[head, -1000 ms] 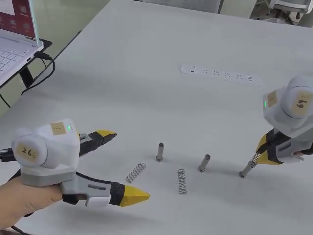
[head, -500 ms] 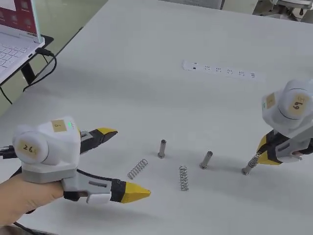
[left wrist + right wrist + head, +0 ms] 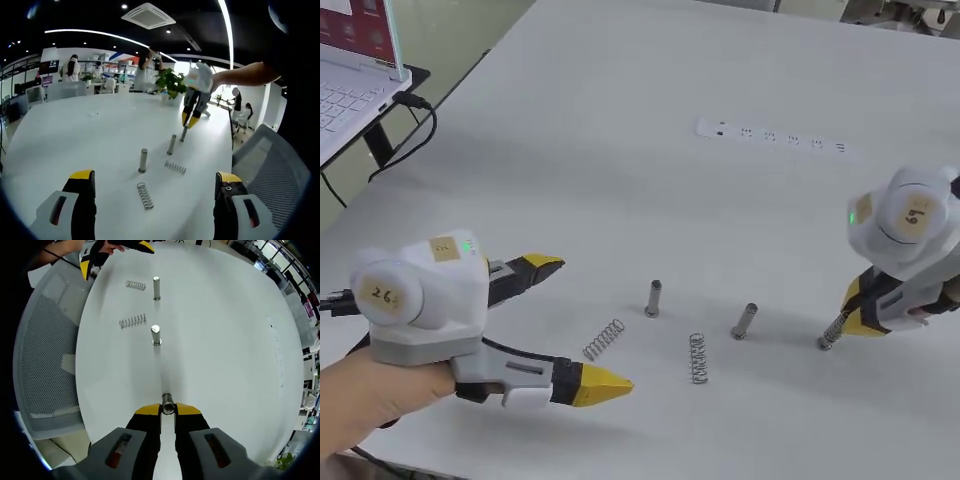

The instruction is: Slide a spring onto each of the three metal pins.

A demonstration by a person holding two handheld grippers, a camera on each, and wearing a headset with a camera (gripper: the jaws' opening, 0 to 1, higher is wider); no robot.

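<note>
While you work the right pin (image 3: 826, 343): right gripper (image 3: 848, 322) pinches a spring (image 3: 837, 326) onto it.
Left gripper (image 3: 582, 322): wide apart, empty.
Left to do: left spring (image 3: 603, 339), middle spring (image 3: 698, 357) loose by bare left pin (image 3: 654, 298), middle pin (image 3: 744, 320).

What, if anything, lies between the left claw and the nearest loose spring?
Nothing visible does. The left claw is open, and the nearest spring lies on bare tabletop just ahead of its tips. The closest metal pin stands beyond the spring, not in front of it.
</note>
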